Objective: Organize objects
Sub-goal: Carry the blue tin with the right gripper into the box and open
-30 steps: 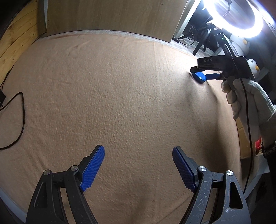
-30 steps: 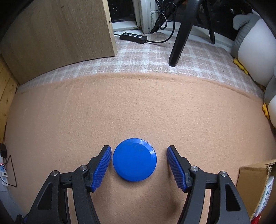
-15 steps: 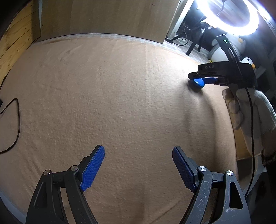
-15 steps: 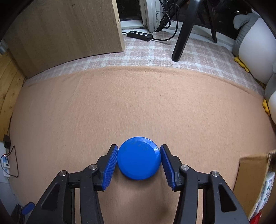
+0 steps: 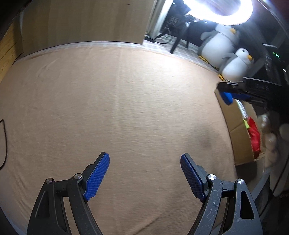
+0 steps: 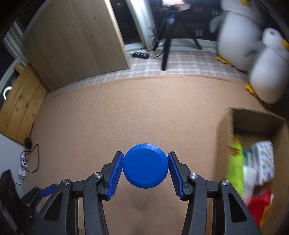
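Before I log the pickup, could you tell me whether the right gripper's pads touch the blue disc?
Touching: the right wrist view shows both pads pressed against the blue disc.

The main source is a white ring-shaped lamp [image 5: 216, 12] at the far right of the left wrist view; it is blown out to pure white and casts glare over the two grey-and-white plush penguins [image 5: 222, 47] beneath it. The tan fleece blanket [image 5: 117, 108] is evenly lit at centre and dims toward the near edge. A soft dark shadow lies on it at near right. Both views bow strongly at the edges, with black corners. In the right wrist view, motion blur smears the open brown cardboard box [image 6: 224, 130] and its contents at right; the blue round plastic lid [image 6: 145, 166] is sharp.
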`<action>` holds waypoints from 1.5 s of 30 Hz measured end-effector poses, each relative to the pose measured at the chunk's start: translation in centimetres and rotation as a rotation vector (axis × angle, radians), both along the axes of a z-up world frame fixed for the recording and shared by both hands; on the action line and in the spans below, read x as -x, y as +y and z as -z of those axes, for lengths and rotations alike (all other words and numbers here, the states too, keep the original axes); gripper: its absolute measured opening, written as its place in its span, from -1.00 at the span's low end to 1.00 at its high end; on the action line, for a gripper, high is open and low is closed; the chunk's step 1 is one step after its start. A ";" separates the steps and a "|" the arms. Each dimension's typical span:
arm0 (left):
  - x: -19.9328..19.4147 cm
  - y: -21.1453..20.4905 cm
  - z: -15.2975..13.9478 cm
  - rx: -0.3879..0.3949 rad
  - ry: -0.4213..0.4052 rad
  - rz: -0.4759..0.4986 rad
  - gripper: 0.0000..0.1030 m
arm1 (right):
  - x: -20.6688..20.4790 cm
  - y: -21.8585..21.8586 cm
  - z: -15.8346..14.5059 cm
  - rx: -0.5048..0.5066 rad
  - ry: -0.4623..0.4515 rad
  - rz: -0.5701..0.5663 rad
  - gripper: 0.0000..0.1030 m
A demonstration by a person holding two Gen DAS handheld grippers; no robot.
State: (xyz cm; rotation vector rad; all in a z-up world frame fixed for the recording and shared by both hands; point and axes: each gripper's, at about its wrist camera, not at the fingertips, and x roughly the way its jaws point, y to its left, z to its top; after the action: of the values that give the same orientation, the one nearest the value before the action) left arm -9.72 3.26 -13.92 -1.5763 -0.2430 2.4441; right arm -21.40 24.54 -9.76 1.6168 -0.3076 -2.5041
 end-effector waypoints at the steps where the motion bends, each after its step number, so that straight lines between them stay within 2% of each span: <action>1: -0.1 0.5 -0.1 0.001 0.001 0.008 0.62 | -0.5 0.7 -0.3 0.003 0.007 0.010 -0.10; 7: -0.4 3.3 -0.6 0.001 0.011 0.051 0.62 | -5.1 6.1 -2.2 -0.007 0.045 0.098 -0.10; 10: -0.5 4.6 -0.6 0.001 0.010 0.067 0.62 | -7.4 8.9 -2.7 -0.048 0.056 0.144 -0.10; 16: -0.6 6.5 -0.5 0.002 0.007 0.091 0.62 | -9.7 13.4 -2.0 -0.049 0.044 0.248 -0.10; 20: -0.4 7.5 -0.4 0.004 0.010 0.100 0.62 | -10.1 15.0 -1.8 -0.054 0.047 0.276 -0.10; 26: -0.6 7.7 -0.9 0.005 0.021 0.099 0.62 | -9.7 15.3 -2.1 -0.081 0.060 0.278 -0.10; 45: -1.1 5.9 -1.8 0.011 0.041 0.095 0.62 | -10.0 13.9 -3.3 -0.066 0.080 0.295 -0.01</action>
State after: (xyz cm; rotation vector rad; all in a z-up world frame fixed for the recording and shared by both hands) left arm -8.60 9.14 -12.08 -1.5041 -0.1443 2.4067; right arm -11.45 38.40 -6.46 1.5912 -0.4915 -2.8146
